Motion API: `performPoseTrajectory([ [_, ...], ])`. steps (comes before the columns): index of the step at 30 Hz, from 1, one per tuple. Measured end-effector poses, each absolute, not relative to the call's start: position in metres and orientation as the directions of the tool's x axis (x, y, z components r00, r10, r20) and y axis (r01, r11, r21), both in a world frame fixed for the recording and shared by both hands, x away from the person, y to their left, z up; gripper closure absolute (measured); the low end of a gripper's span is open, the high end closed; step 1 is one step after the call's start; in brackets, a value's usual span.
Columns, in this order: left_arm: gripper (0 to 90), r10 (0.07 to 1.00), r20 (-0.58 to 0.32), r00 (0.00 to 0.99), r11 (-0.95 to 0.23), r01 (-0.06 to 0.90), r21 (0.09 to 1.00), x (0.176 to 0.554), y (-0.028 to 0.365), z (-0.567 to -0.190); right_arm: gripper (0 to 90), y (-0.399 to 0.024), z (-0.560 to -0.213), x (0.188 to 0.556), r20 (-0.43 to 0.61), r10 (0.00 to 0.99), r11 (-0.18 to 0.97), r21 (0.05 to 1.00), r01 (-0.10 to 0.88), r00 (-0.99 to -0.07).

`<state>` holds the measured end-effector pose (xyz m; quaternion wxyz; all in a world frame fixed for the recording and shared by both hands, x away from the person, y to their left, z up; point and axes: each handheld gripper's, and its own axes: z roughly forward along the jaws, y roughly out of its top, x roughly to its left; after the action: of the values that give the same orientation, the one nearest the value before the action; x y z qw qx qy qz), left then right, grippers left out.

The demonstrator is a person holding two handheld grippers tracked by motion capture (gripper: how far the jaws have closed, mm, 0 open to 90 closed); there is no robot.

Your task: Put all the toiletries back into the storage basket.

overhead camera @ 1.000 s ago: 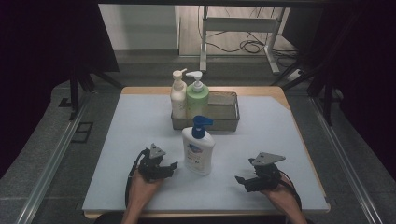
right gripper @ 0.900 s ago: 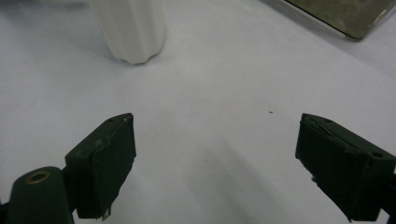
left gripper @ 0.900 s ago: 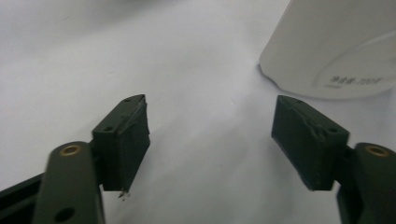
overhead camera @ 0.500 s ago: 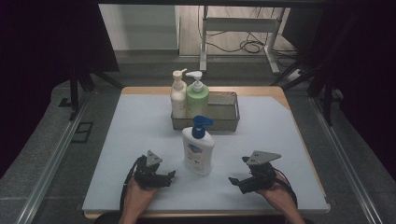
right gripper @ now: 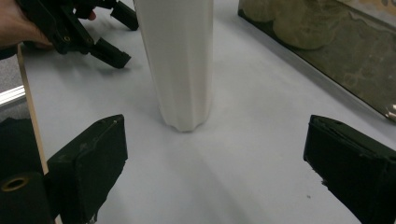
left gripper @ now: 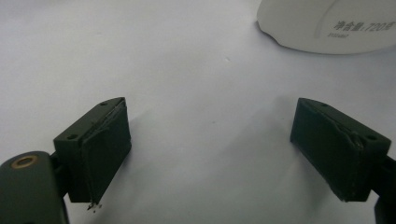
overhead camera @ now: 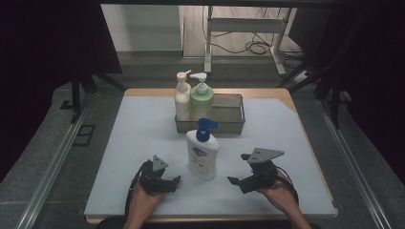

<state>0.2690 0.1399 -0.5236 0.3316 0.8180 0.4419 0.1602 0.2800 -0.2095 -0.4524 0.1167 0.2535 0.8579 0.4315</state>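
While both hands sat low at the near edge, the scene read as below.

bottle: white pump bottle (overhead camera: pixel 203 153) with blue pump head (overhead camera: pixel 206 129) stood upright on the mat, long axis vertical, label side toward the person, nozzle pointed to the right in the high view.
bottle place: mid-table, just in front of the wire basket (overhead camera: pixel 232 125), between the two grippers, touching neither.
basket: held a cream pump bottle (overhead camera: pixel 182 101) and a green pump bottle (overhead camera: pixel 202 101), both upright at its left end; right part lined with a pale cloth or paper, can't tell which.
surface: pale grey-blue mat (overhead camera: pixel 133 133) over a wood-edged table (overhead camera: pixel 282 93); mat bare around the bottle.
room: dim, dark at the sides, grey floor, metal rails left and right, a frame leg and loose cables on the floor behind the table.
left gripper (overhead camera: pixel 165 182): jaws had just been opening and stood wide apart, nothing between them; bottle base sat ahead and off to one side in the left gripper view, clear of the pads (left gripper: pixel 100 156).
right gripper (overhead camera: pixel 239 183): jaws had just been opening, wide apart, empty; bottle stood ahead of them in the right gripper view, clear of the pads (right gripper: pixel 93 163). Aimed toward the bottle from the right.
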Motion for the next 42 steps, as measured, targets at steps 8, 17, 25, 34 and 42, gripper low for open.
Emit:
performPoseTrajectory([
  [8, 11.9, 0.83, -0.031, 0.556, -0.388, 0.617, 0.685, 0.269, 0.14, -0.524, 5.1, -0.194, -0.445, 0.289, 0.022, 0.523, 0.478, 0.82, 0.315, -0.852],
  [17, 11.9, 0.83, -0.032, 0.556, -0.387, 0.617, 0.686, 0.269, 0.14, -0.524, 5.0, -0.176, -0.437, 0.296, 0.005, 0.525, 0.484, 0.821, 0.304, -0.851],
  [25, 11.8, 0.831, -0.032, 0.555, -0.386, 0.616, 0.687, 0.269, 0.14, -0.524, 4.6, -0.163, -0.432, 0.301, 0.013, 0.513, 0.49, 0.816, 0.306, -0.858],
  [34, 11.9, 0.83, -0.032, 0.556, -0.387, 0.617, 0.685, 0.269, 0.14, -0.524, 5.8, -0.146, -0.425, 0.306, -0.002, 0.503, 0.499, 0.817, 0.289, -0.864],
  [42, 11.9, 0.831, -0.032, 0.556, -0.386, 0.617, 0.685, 0.269, 0.14, -0.524, 11.1, -0.131, -0.422, 0.309, 0.0, 0.495, 0.499, 0.819, 0.285, -0.869],
])
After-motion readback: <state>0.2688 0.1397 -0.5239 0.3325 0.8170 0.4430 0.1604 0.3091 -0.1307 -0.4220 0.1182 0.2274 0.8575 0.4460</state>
